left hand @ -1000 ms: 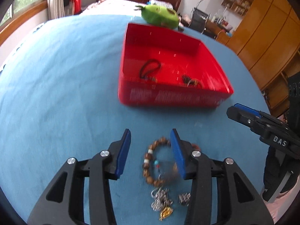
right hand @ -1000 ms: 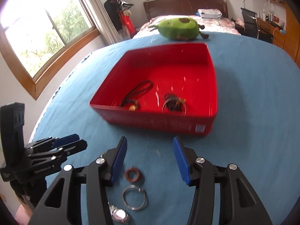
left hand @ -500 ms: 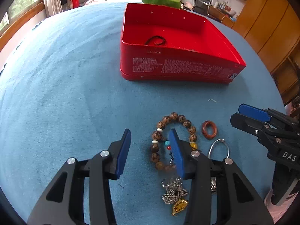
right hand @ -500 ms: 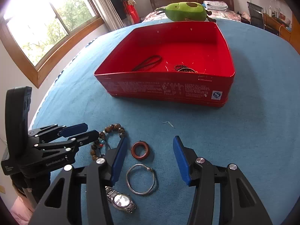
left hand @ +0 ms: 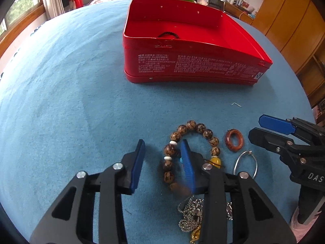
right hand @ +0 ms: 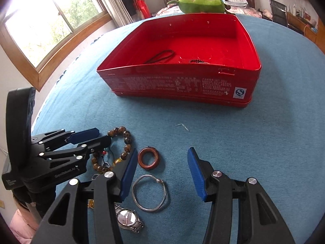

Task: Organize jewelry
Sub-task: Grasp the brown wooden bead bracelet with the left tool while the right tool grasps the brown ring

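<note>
A brown bead bracelet (left hand: 200, 129) lies on the blue cloth in front of an open red tin (left hand: 182, 65). My left gripper (left hand: 162, 144) hangs low over the bracelet's left side. Its jaws are closing, with those beads between them and a gap still showing at the left pad. My right gripper (right hand: 162, 151) stands open just above the cloth. A brown ring (right hand: 148, 158) lies between its fingers, close to the left one. A silver bangle (right hand: 150, 192) and a watch (right hand: 128, 219) lie nearer the camera. The tin (right hand: 172, 81) holds a black cord (right hand: 160, 56) and another bracelet (right hand: 198, 61).
A silver chain with a gold pendant (left hand: 191, 213) lies under my left gripper. A green plush toy (right hand: 201, 4) sits behind the tin. Each gripper shows in the other's view: the right gripper (left hand: 257, 127), the left gripper (right hand: 101, 135). Wooden cabinets stand at the right.
Both grippers have sunk toward the jewelry on the cloth, and the tin now shows more from the side. The left jaws have narrowed. The right jaws keep their width.
</note>
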A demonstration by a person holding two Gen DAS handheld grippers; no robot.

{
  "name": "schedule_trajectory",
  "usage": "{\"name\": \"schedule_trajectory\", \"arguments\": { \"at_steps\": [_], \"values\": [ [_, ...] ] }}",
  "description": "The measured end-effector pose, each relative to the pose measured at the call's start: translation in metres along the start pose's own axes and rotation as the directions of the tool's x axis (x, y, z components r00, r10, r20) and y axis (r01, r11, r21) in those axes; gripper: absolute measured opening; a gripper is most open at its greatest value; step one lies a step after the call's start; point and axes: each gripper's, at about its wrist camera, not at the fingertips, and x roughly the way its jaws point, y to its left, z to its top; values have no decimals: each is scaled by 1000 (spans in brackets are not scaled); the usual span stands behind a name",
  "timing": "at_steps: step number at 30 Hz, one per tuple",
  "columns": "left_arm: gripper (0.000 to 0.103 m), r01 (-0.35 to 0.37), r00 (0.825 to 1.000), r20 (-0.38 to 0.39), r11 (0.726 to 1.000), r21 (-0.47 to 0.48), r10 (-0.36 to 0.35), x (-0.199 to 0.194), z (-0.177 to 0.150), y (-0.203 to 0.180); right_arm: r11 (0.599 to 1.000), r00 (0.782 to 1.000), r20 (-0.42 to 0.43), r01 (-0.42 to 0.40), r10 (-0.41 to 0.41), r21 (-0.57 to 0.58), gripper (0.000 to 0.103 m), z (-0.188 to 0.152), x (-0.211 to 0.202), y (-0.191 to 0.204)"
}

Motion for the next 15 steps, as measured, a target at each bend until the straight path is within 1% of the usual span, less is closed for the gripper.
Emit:
{"name": "schedule_trajectory", "arguments": {
  "at_steps": [1, 3, 4, 5, 8, 12, 15],
  "values": [
    [31, -3, 1000, 3, 1000, 5, 3, 1, 0, -2, 1000, 1000, -1, 0, 0, -2, 51, 0, 1, 1],
    [21, -12, 1000, 8, 1000, 18, 12, 3, 0, -6, 1000, 1000, -3, -2, 2, -5, 51, 0, 2, 2],
    [19, -18, 1000, 11, 1000, 25, 17, 5, 0, -8, 1000, 1000, -4, -2, 2, -6, 51, 0, 2, 2],
    [15, -21, 1000, 13, 999, 28, 20, 5, 1, -10, 1000, 1000, -5, -1, 1, -5, 51, -1, 3, 2],
    [15, -21, 1000, 16, 1000, 23, 21, 6, 2, -11, 1000, 1000, -9, 2, -2, -6, 51, -1, 6, 5],
    [13, 31, 999, 14, 999, -40, -30, 2, 4, 2, 1000, 1000, -12, -2, 2, -12, 51, -2, 7, 7],
    [11, 44, 998, 52, 996, -84, -40, -9, 8, 15, 1000, 1000, -12, -3, 2, -18, 51, -2, 7, 10]
  ]
}}
